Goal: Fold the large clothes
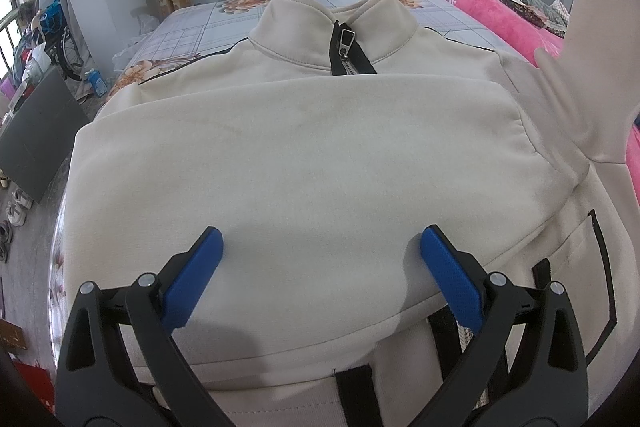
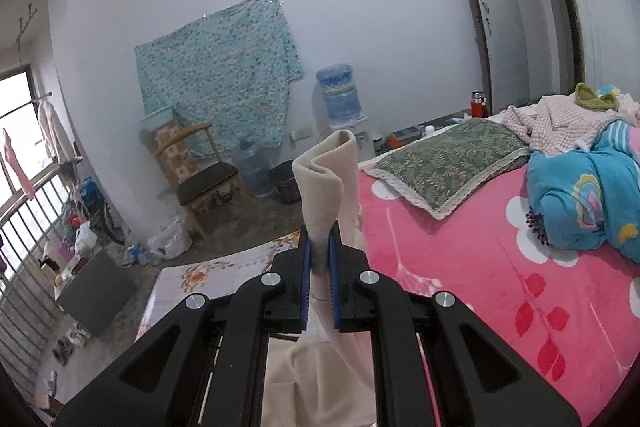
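Note:
A cream zip-neck sweatshirt (image 1: 304, 147) lies front-up on the bed, collar and black zipper (image 1: 348, 51) at the far side, one sleeve folded across the chest. My left gripper (image 1: 320, 259) hovers over that folded sleeve, open, its blue pads (image 1: 196, 275) wide apart with nothing between them. The other sleeve (image 1: 592, 75) rises off the bed at the right edge of the left wrist view. My right gripper (image 2: 319, 259) is shut on that cream sleeve (image 2: 328, 183), whose cuff end sticks up beyond the pads while the rest hangs below.
The bed carries a floral sheet (image 1: 208, 23) and a pink blanket (image 2: 460, 259) with a green pillow (image 2: 448, 163) and a blue quilt (image 2: 588, 203). A wooden chair (image 2: 200, 183), water dispenser (image 2: 340, 103) and bucket (image 2: 286, 181) stand by the far wall. Shoes and clutter lie on the floor at left.

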A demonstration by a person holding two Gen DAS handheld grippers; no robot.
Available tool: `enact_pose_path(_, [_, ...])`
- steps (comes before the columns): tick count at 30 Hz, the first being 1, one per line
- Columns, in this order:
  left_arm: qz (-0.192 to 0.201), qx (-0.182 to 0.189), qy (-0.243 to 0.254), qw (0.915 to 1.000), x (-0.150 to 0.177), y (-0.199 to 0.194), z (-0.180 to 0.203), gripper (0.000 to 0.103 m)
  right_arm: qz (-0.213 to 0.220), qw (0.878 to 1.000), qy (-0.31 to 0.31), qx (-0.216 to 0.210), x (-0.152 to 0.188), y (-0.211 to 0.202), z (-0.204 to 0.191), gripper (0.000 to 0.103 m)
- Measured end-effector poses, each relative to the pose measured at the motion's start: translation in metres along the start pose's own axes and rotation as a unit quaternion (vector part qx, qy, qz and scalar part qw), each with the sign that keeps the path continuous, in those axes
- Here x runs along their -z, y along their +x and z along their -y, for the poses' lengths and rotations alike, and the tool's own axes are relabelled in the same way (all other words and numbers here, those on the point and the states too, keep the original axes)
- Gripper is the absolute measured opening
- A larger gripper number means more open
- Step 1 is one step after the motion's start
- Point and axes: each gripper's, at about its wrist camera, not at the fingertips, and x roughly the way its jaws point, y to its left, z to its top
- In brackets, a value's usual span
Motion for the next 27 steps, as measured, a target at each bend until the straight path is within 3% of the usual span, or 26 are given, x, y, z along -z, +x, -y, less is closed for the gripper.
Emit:
enact_pose_path(5, [0.007, 0.003, -0.024, 0.9997, -0.004, -0.003, -0.01, 0.096, -0.005, 1.0, 0.005, -0.007, 0.007, 0.002, -0.012, 0.008])
enact_pose_path(8, [0.011, -0.015, -0.059, 0.9981, -0.01, -0.011, -0.026, 0.096, -0.011, 1.0, 0.011, -0.011, 0.013, 0.005, -0.017, 0.008])
enact_pose_path(15, [0.035, -0.014, -0.09, 0.9952, -0.003, -0.059, -0.059, 0.095, -0.008, 0.999, -0.009, -0.047, 0.032, 0.012, -0.063, 0.008])
enact_pose_path(16, [0.032, -0.015, -0.096, 0.9948, 0.001, -0.063, -0.066, 0.093, -0.008, 0.998, -0.012, -0.053, 0.035, 0.013, -0.071, 0.008])
enact_pose_path(18, [0.023, -0.009, -0.107, 0.9939, 0.008, -0.071, -0.08, 0.072, -0.009, 0.996, -0.021, -0.082, 0.046, 0.015, -0.1, 0.008])
enact_pose_path(19, [0.02, -0.004, -0.115, 0.9931, 0.011, -0.075, -0.088, 0.07, -0.01, 0.995, -0.029, -0.092, 0.051, 0.017, -0.114, 0.008])
enact_pose_path(21, [0.019, 0.007, -0.129, 0.9914, 0.021, -0.082, -0.102, 0.054, -0.011, 0.992, -0.046, -0.116, 0.065, 0.019, -0.147, 0.008])
enact_pose_path(24, [0.027, 0.028, -0.152, 0.9876, 0.038, -0.094, -0.129, 0.044, -0.019, 0.983, -0.085, -0.16, 0.094, 0.023, -0.204, 0.008])
enact_pose_path(26, [0.033, 0.043, -0.166, 0.9846, 0.047, -0.099, -0.142, 0.04, -0.045, 0.97, -0.131, -0.201, 0.129, 0.029, -0.251, 0.01])
enact_pose_path(27, [0.035, 0.05, -0.171, 0.9833, 0.051, -0.101, -0.147, 0.038, -0.077, 0.957, -0.159, -0.23, 0.151, 0.037, -0.277, 0.013])
